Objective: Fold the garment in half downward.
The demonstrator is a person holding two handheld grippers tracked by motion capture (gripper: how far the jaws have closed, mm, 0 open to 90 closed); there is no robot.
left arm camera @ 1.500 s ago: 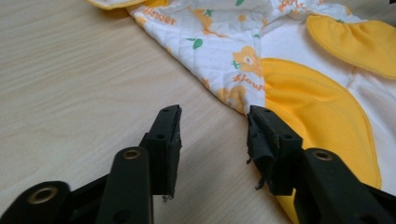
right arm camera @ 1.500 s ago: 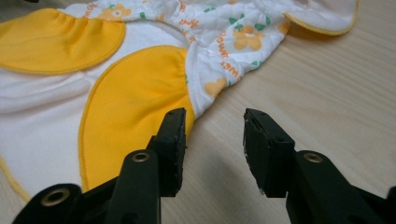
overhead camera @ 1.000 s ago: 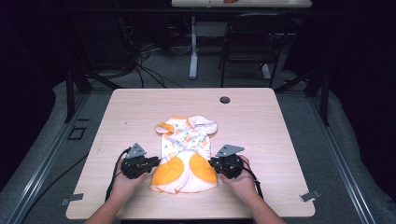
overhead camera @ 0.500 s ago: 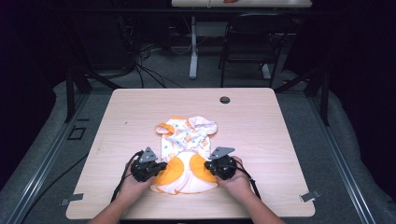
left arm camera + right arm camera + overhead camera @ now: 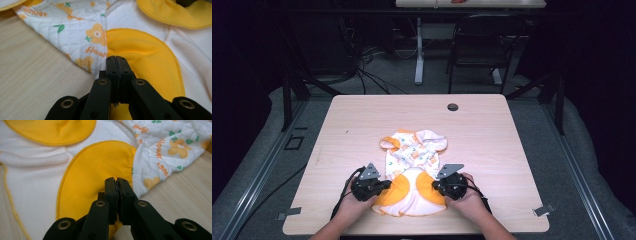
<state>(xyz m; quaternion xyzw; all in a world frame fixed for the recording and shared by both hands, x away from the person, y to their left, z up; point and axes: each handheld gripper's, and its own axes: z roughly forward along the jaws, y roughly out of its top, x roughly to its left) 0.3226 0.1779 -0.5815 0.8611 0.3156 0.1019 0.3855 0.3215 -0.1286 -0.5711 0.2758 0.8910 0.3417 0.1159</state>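
A: Dark room, pale wooden table (image 5: 492, 130), black cable port (image 5: 453, 106) at the far edge. Where's the garment?

B: Baby garment (image 5: 412, 155) lies near-centre, flat-ish. The flower-print part is far and the orange patches (image 5: 140, 50) are near.

A: Claws?

B: Left gripper (image 5: 387, 184) is at the left orange patch and right gripper (image 5: 433, 186) is at the right one. On both, the jaws are pressed together with the tips right on the near cloth. Can't tell if a fold is nipped between the pads.

A: Progress?

B: Looks early to me. It's probably a fold or a lift of the near end, with the grab just made at most. The cloth isn't raised yet, and nothing's folded over neatly. The far sleeves are bunched, so the whole fold is left.

A: Containers?

B: No box, bin or basket on the table, so nothing to log there.
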